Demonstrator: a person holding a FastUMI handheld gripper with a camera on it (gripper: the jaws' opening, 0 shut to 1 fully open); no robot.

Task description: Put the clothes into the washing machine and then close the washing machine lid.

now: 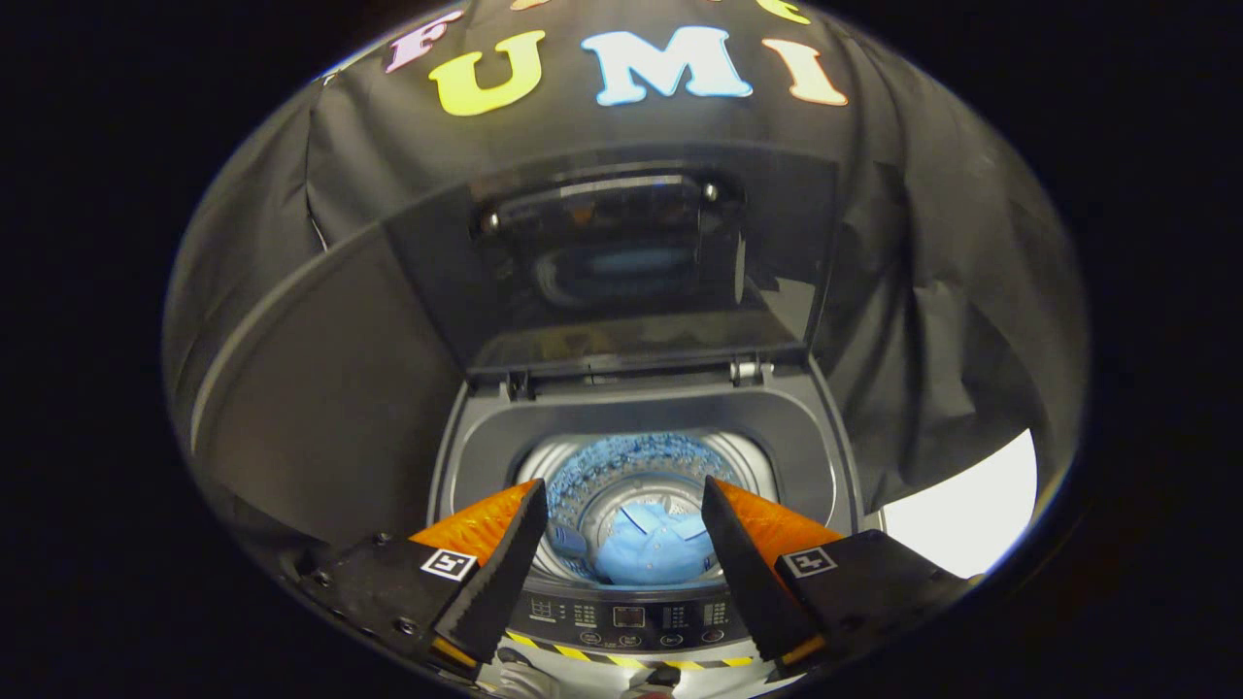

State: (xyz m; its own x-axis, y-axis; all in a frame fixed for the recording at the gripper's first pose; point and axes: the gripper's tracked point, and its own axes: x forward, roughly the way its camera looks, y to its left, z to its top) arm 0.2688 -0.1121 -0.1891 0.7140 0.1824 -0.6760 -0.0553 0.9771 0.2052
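A small top-loading washing machine [806, 447] stands below me with its dark see-through lid [621, 262] raised upright at the back. A light blue shirt [653, 546] lies at the bottom of the drum [621, 466]. My gripper [621, 490] hovers above the drum's front, open, its orange and black fingers [505, 553] spread to either side of the shirt with nothing between them. The control panel [626, 616] runs just under the fingers.
A yellow and black striped strip [621, 660] edges the machine's front. A grey panel [311, 388] stands to the left of the machine. A white surface [971, 515] lies to the right, beyond the black cloth wall.
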